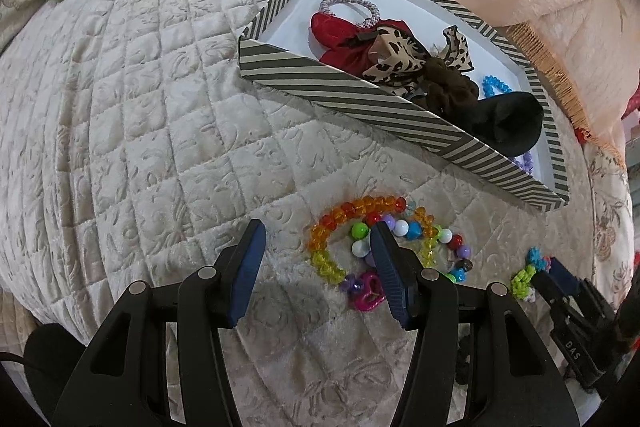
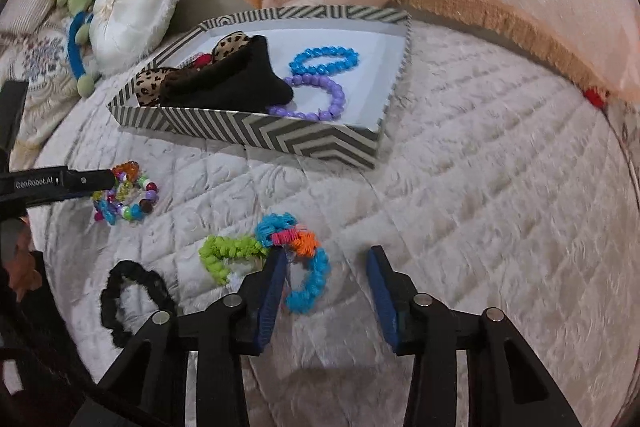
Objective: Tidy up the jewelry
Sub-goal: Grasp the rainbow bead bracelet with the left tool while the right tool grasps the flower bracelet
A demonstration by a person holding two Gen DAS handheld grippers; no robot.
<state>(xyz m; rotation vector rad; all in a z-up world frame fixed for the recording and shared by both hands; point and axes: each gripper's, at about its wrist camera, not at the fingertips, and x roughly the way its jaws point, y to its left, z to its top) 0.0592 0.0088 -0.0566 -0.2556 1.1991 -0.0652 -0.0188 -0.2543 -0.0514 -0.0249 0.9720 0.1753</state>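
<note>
The bed (image 2: 480,187) carries a striped box (image 2: 256,135) toward its far edge, already holding scrunchies and two bead bracelets. Nearer, the bead pile (image 1: 384,243) lies loose on the quilt, and the yarn rings (image 2: 280,255) lie to its right. The left claw (image 1: 318,267) gapes wide, its right finger over the beads. The right claw (image 2: 326,291) is also wide, its left finger touching the yarn rings, which lie slightly left of its centre. Each claw has its own target nearest.

Quilted bed cover (image 2: 460,187), striped box (image 2: 280,137), bead bracelets (image 1: 360,239), yarn bracelet (image 2: 280,255), black scrunchie (image 2: 132,299)
</note>
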